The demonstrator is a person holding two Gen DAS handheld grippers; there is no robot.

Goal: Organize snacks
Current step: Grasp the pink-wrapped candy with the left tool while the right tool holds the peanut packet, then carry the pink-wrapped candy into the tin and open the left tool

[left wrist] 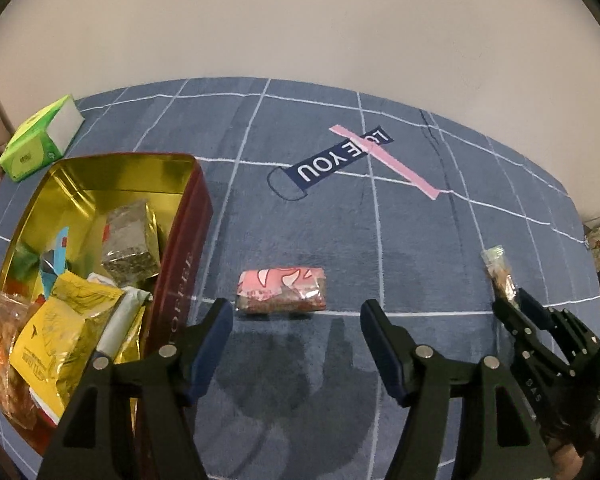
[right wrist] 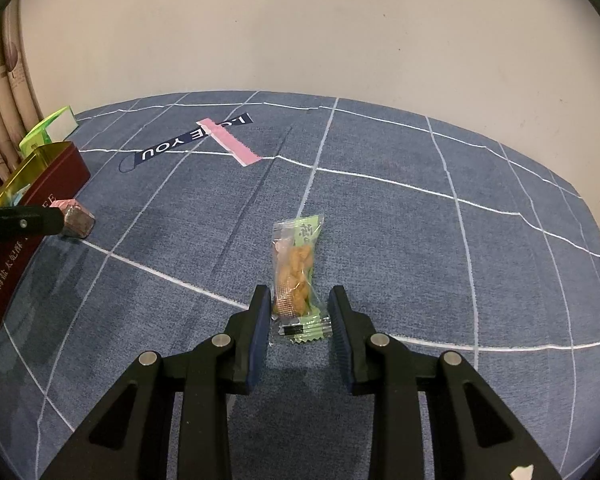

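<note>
The left gripper [left wrist: 296, 312] hovers low, its jaws spread wide and holding nothing, its blue-padded fingers [left wrist: 210, 332] pointing forward. The right gripper [right wrist: 299, 300] is also low, its jaws parted more narrowly and gripping nothing. In the right view the left gripper [right wrist: 40, 220] shows side-on at the far left.

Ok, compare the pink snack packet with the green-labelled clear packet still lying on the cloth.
The pink packet is short, blocky and mostly opaque with a pink print; the green-labelled packet is long, slim and clear, showing golden pieces inside. The pink one lies just ahead of the open left gripper, near the tin; the green one already has its near end between the right gripper's fingers, which have not closed on it. Both lie flat on the blue cloth, outside the tin.
</note>
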